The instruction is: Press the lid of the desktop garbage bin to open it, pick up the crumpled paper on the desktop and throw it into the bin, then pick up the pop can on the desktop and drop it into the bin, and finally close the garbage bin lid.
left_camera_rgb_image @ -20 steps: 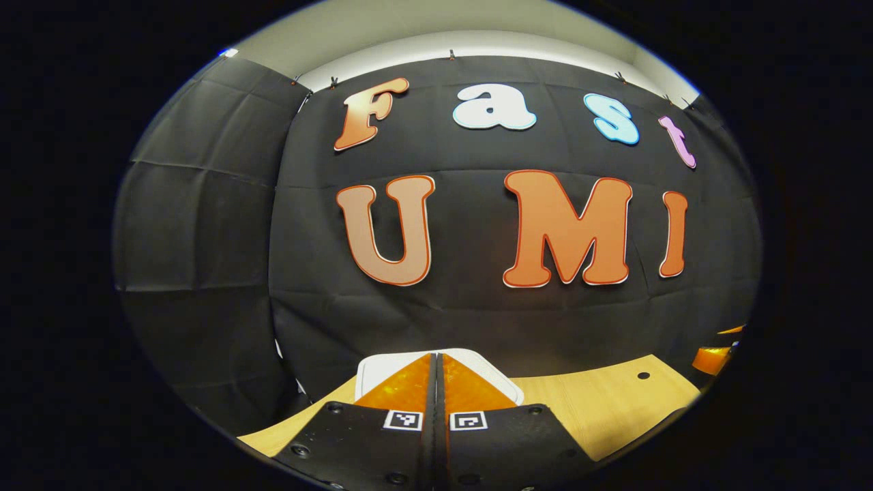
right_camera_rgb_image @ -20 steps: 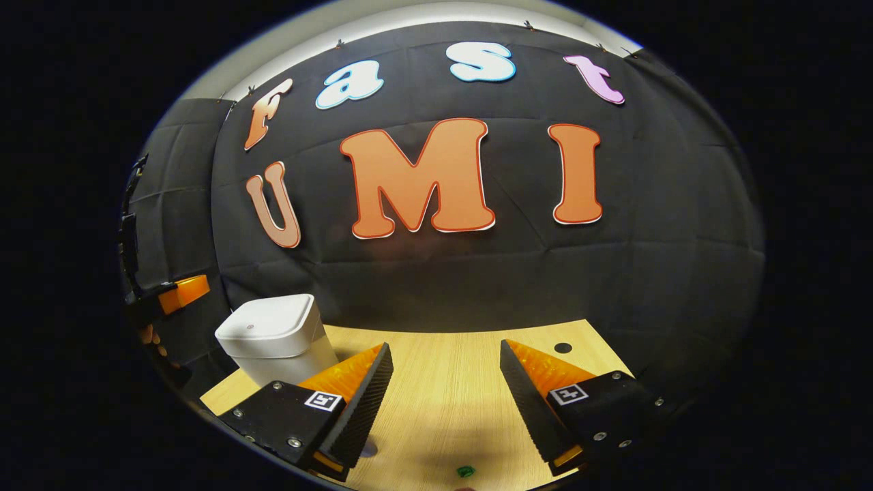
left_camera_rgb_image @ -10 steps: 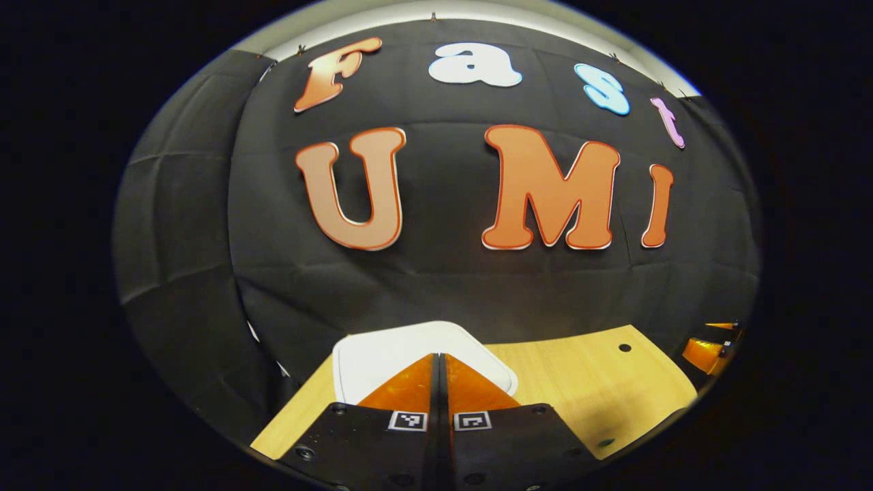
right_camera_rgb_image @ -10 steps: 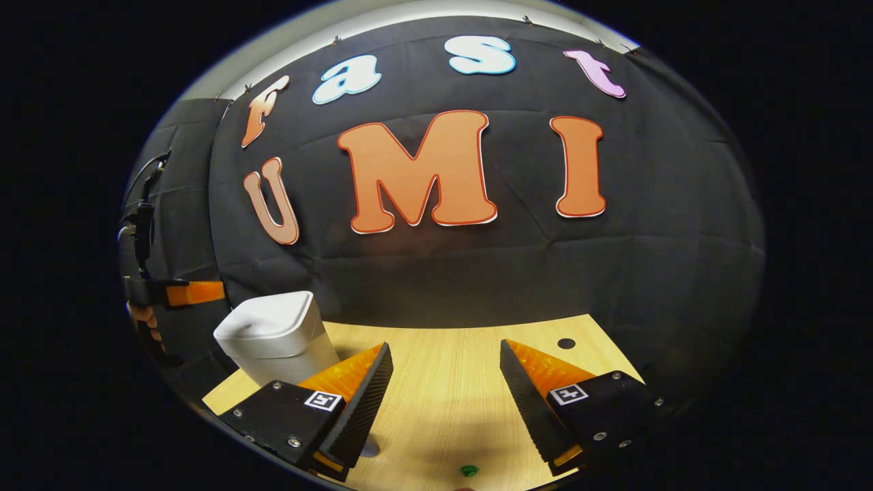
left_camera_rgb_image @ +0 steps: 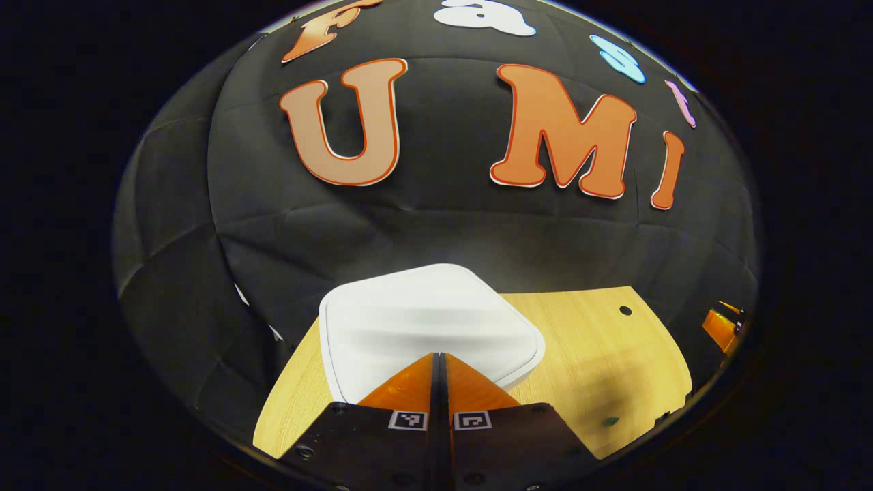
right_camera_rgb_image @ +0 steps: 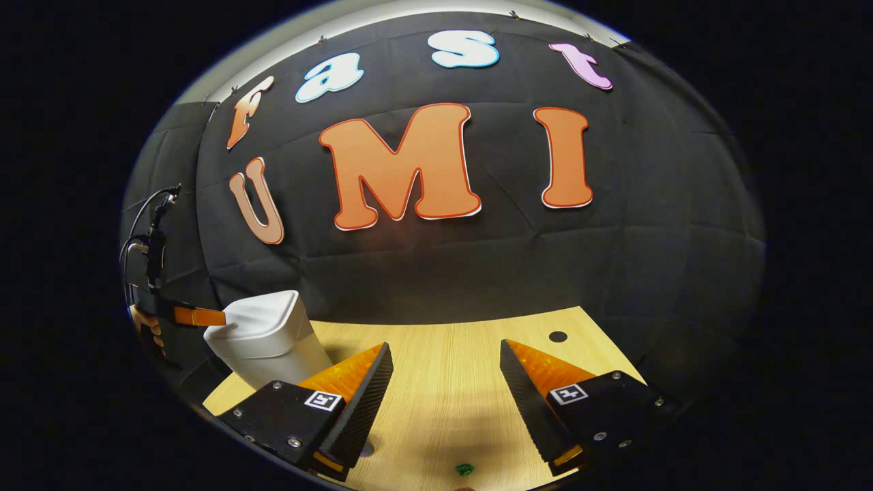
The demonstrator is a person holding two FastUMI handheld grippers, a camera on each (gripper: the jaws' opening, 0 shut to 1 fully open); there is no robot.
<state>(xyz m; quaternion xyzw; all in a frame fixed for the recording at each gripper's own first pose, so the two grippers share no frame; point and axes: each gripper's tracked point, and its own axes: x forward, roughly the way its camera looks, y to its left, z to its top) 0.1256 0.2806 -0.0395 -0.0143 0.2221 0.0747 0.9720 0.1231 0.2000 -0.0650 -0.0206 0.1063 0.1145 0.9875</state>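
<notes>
White plastic, the garbage bin point(left_camera_rgb_image: 430, 327) stands at the desk's point(left_camera_rgb_image: 600, 354) far left corner, close against the black booth wall, its lid point(left_camera_rgb_image: 423, 320) down. In the left gripper view, the left tongs point(left_camera_rgb_image: 438, 361) are pressed together with no gap between the fingers, their tips over the near edge of the lid; whether they touch it cannot be told. In the right gripper view, the bin point(right_camera_rgb_image: 262, 341) sits beyond and to the left of the right tongs point(right_camera_rgb_image: 443, 354), which are spread wide with nothing between them, over bare wood-grain desk point(right_camera_rgb_image: 450, 368). There, the left tongs point(right_camera_rgb_image: 198, 316) reach to the lid's left edge. A small green scrap point(right_camera_rgb_image: 464, 469) lies on the desk below the right tongs.
</notes>
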